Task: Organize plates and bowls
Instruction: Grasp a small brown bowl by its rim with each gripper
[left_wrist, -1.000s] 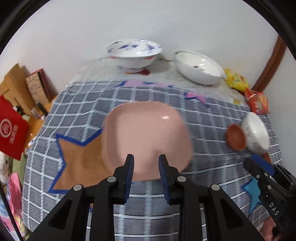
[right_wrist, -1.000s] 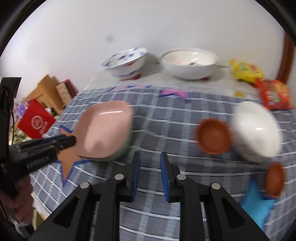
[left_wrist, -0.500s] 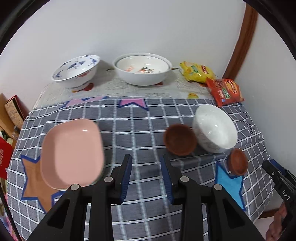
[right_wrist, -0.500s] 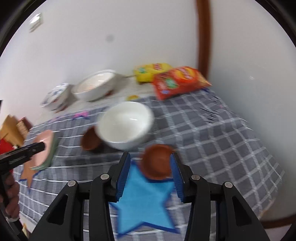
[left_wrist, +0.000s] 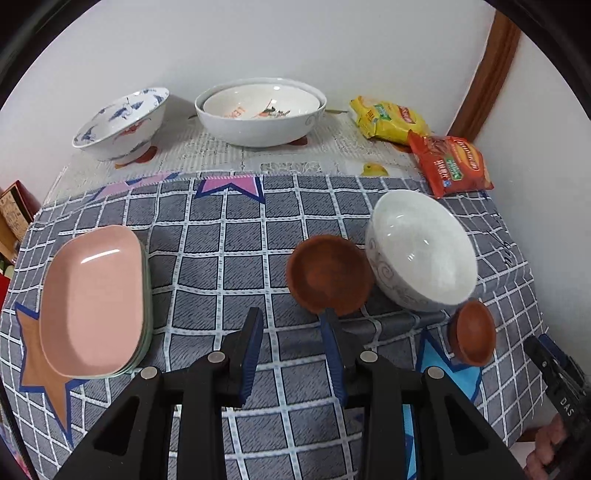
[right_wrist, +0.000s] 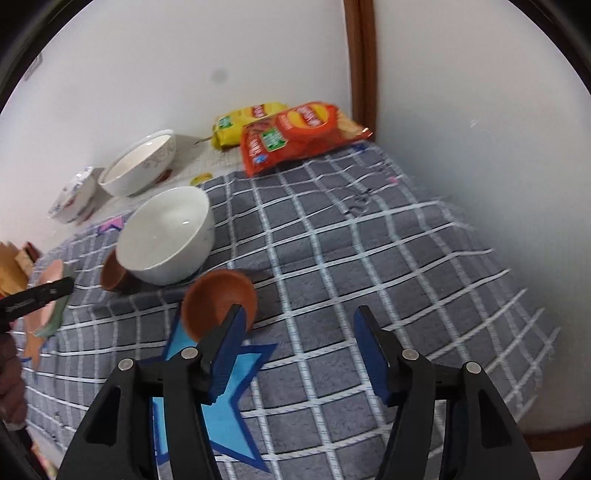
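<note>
Brown, round and small, a clay-coloured dish (right_wrist: 218, 303) sits on the grey checked cloth (right_wrist: 351, 251) of the desk, just beside the left pad of the right tongs (right_wrist: 301, 341) — their jaws are opening, with only cloth between them. A second brown dish (left_wrist: 328, 273) touches the white ceramic bowl (left_wrist: 421, 251); the left tongs (left_wrist: 291, 350) hover near it, narrowly parted and empty. A pink rectangular plate (left_wrist: 94, 302) lies stacked on another plate at the left — two patterned bowls stand by the wall.
</note>
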